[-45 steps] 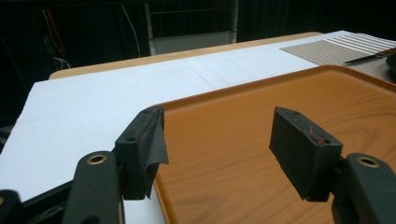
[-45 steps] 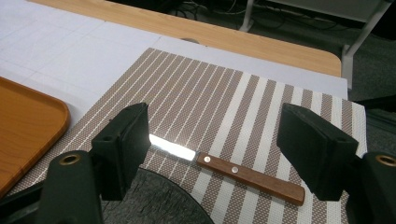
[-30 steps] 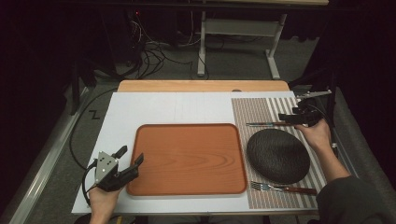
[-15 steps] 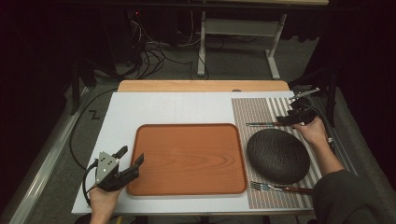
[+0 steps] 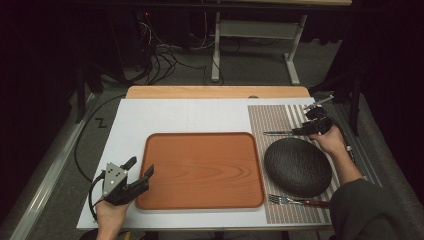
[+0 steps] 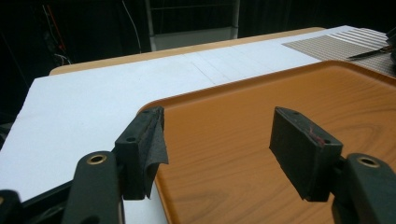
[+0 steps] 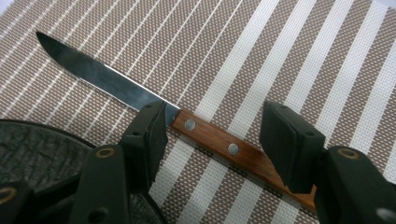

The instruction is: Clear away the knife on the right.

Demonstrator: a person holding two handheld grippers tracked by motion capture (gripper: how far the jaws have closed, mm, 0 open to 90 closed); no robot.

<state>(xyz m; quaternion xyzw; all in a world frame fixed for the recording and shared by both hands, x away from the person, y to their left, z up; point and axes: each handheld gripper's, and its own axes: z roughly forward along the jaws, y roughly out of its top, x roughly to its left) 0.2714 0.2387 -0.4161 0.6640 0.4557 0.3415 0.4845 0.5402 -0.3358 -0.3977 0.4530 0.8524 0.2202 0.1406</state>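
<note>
since the earlier frame the right gripper point(image 5: 300, 131) had come down toward the striped placemat point(image 5: 280, 117) and its jaws had just been closing, with the knife point(image 7: 154, 105) handle between them but not yet pinched; the left gripper point(image 5: 141, 171) had kept its place.

at the left of the table, the left gripper rested at the near left corner of the orange wood-grain tray point(image 5: 202, 170), its jaws spread wide with one pad over the white sheet point(image 5: 170, 117) and the other over the tray, gripping nothing. the tray had a raised rim and held nothing.

to the right, the dark round plate point(image 5: 297, 166), rough and matte on its surface, sat on the placemat with nothing on it. a fork point(image 5: 295, 201) lay just in front of it.

the knife lay flat on the placemat behind the plate, at the far right of the table. it had a slim shiny steel blade running to a point and a reddish-brown wooden handle with two metal rivets. in the right gripper view the pads stood either side of the handle, apart from it, the jaws parted.

no writing or brand could be read on anything.
</note>
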